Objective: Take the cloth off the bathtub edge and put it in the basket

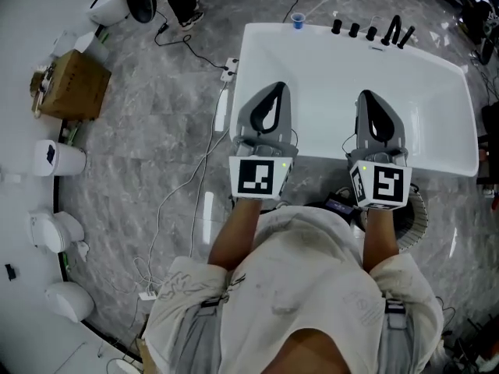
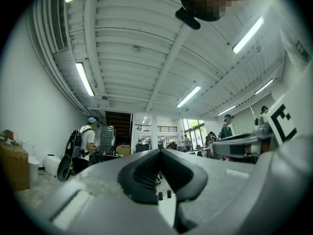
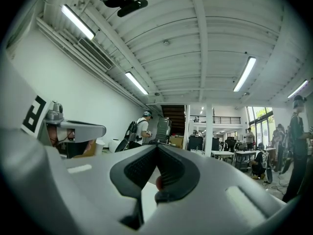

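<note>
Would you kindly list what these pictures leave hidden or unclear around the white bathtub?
- No cloth shows in any view. In the head view the left gripper and right gripper cover parts of the white bathtub near edge. Both gripper views look up at the ceiling.
- The ribbed round basket, head view: mostly hidden by the right gripper and forearm, contents unseen.
- The black fittings on the far rim, head view: too small to identify.
</note>
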Motion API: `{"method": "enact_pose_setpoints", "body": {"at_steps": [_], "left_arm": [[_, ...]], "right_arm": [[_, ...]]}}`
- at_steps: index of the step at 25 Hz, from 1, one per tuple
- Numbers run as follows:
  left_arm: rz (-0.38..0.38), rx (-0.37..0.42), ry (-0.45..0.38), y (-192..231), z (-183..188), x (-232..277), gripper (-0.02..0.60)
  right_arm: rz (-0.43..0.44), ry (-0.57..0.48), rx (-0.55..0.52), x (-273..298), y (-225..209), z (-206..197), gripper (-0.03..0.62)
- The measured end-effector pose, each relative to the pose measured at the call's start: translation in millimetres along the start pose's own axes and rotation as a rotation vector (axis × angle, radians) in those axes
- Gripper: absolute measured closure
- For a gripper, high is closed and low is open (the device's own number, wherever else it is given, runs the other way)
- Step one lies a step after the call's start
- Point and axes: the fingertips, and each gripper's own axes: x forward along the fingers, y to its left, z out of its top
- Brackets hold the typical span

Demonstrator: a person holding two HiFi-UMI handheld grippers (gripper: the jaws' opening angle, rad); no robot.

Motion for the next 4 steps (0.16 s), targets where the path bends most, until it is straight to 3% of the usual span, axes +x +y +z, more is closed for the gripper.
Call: {"method": "enact_pose_setpoints", "body": {"at_steps": [4], "left_arm": [[0.007,0.002,-0.076,0.6,17.4,17.4,0.584]], "right_arm": [[0.011,-0.025,-0.048,14.6,-12.7,16.7,0.592]]}}
